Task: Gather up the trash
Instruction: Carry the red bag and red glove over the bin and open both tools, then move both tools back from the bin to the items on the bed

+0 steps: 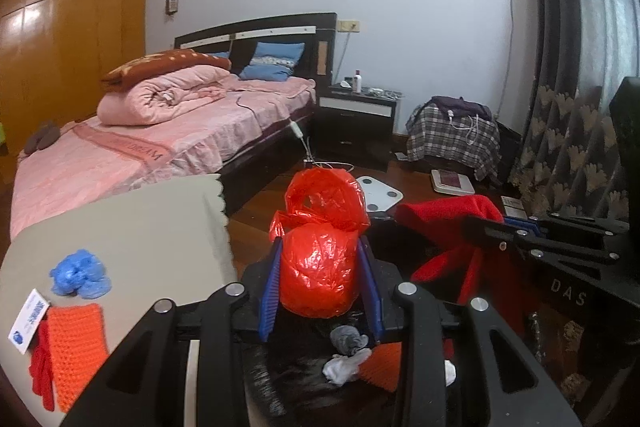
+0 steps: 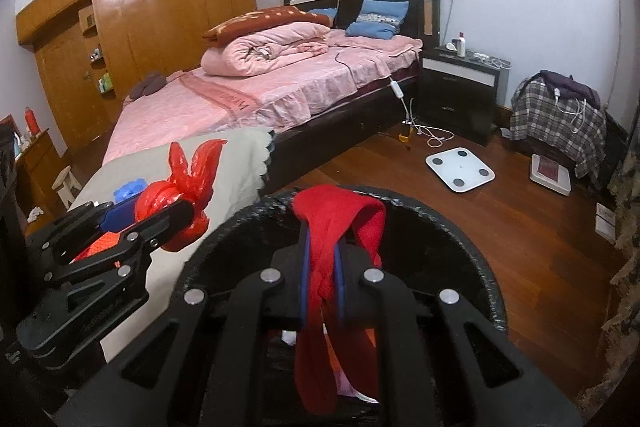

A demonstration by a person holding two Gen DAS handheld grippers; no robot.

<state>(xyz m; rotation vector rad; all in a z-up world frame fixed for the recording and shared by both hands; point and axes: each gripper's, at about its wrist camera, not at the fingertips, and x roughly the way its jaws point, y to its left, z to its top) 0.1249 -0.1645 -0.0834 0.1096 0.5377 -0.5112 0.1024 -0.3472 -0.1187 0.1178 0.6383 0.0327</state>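
Right wrist: right gripper [image 2: 322,259] clamps red cloth [image 2: 340,215] over bin [image 2: 472,251]; left gripper [image 1: 320,279] pinches red bag [image 1: 318,267]. Centre both above opening before releasing.

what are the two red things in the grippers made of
Red bag in the left gripper: thin glossy plastic film, crinkled with bright glints. Red cloth in the right gripper: soft matte fabric, probably knit or fleece, draping limply.

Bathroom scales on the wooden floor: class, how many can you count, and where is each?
2. A white glass scale lies on the floor near the bed's foot corner; another scale with a dark red panel lies beside the plaid-covered pile. Others may be hidden.
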